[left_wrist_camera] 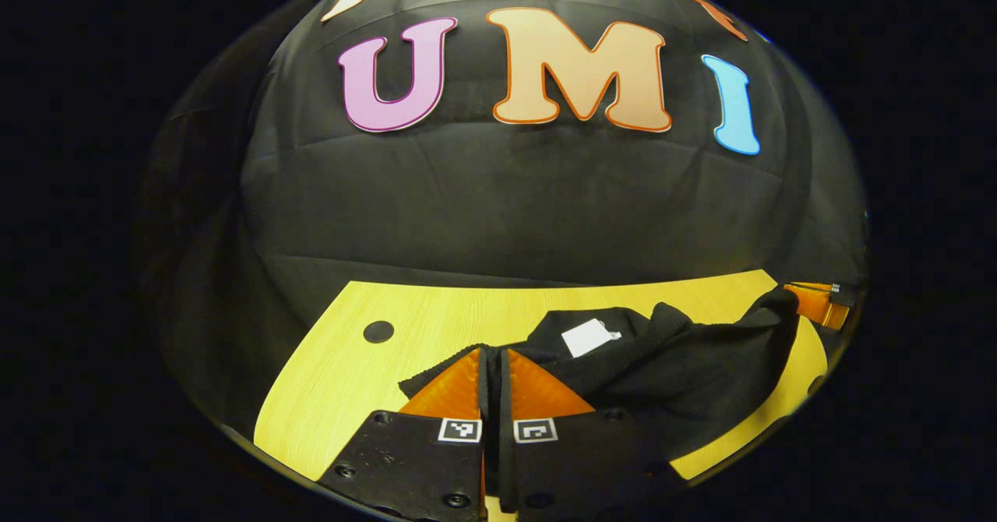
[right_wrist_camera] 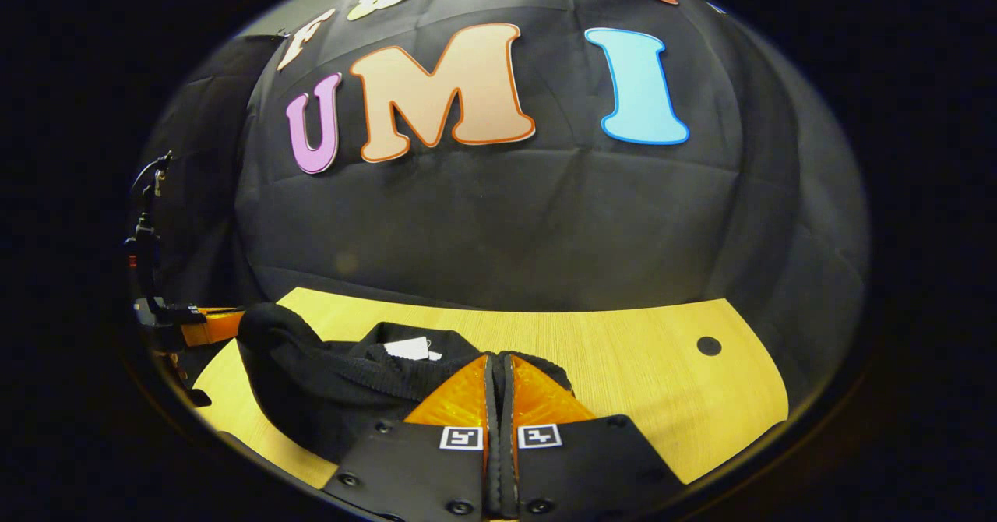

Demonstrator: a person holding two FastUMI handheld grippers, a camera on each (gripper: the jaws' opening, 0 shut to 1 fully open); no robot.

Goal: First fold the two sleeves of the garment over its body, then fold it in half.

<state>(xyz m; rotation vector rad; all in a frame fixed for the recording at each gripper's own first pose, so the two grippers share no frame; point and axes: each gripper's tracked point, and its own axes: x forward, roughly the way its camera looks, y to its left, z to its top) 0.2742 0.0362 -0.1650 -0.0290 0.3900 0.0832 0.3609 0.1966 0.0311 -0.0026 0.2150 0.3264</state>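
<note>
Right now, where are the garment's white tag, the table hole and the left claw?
Tag (left_wrist_camera: 590, 337), left gripper view, its middle.
Hole (left_wrist_camera: 378, 332), left gripper view, its centre.
Left claw (left_wrist_camera: 493, 362), left gripper view, between its fingertips.

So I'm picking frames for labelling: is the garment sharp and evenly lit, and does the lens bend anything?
Left gripper view: garment sharp but so dark its folds barely read; table evenly lit, far edge bowed by the fisheye. Right gripper view: the same, garment a dark mass, white tag crisp, table edge curved, no glare.
</note>
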